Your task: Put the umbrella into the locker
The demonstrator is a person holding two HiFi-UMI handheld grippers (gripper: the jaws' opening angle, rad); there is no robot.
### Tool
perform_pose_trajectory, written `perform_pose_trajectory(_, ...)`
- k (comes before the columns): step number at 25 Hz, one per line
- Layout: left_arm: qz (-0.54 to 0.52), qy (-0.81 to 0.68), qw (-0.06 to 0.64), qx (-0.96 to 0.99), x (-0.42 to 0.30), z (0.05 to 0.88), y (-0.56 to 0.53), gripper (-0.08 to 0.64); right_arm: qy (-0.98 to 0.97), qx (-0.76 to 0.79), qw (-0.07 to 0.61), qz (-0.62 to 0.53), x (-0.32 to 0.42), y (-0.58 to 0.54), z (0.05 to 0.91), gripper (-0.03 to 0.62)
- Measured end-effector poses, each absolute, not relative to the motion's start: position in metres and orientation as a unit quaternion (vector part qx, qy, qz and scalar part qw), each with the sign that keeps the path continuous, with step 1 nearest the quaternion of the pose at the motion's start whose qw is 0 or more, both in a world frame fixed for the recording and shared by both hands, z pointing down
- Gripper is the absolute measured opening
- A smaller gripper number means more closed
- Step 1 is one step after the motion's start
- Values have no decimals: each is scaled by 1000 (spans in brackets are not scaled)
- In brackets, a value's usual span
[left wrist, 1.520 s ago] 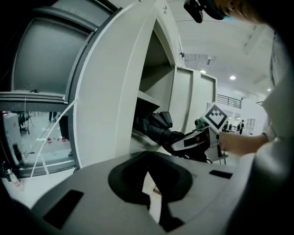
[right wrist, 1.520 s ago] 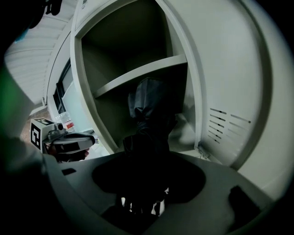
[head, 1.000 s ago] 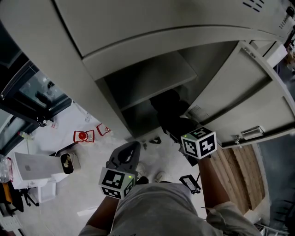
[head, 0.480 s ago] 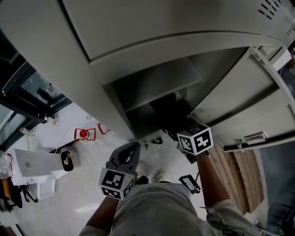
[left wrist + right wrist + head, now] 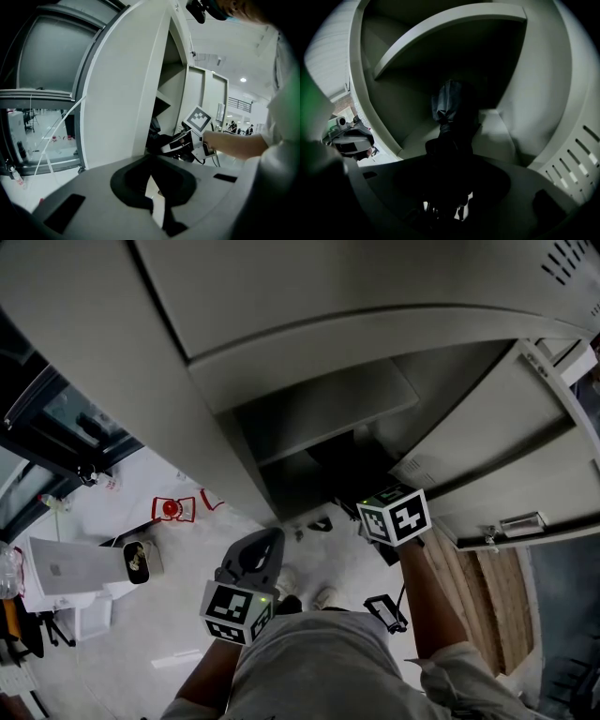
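We face the locker (image 5: pixel 309 343), its door (image 5: pixel 506 474) swung open on our right. Inside, a shelf (image 5: pixel 319 413) spans the upper part. The umbrella (image 5: pixel 450 112) sits below it in the lower compartment, its near end between the jaws of the right gripper (image 5: pixel 445 187) at the locker's mouth. The left gripper (image 5: pixel 258 554) is outside the locker, lower left, over the floor (image 5: pixel 122 634).

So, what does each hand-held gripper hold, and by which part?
The right hand-held gripper holds the dark umbrella by its near end. The left hand-held gripper holds nothing.

Pale floor (image 5: pixel 150 626) (wood planks (image 5: pixel 483 596) rightward), glass wall (image 5: pixel 42 126) left.
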State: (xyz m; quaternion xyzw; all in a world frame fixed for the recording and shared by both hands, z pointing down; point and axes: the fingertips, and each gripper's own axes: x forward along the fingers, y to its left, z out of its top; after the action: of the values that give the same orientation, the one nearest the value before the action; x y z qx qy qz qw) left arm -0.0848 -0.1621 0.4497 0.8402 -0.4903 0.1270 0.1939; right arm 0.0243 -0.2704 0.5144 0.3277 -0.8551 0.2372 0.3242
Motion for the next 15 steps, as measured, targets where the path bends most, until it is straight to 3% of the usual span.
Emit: perform_pose_trajectory(15, 129, -490, 204, 837, -84, 455, -157, 15, -854, 302, 358, 226, 21, -269, 519, 245)
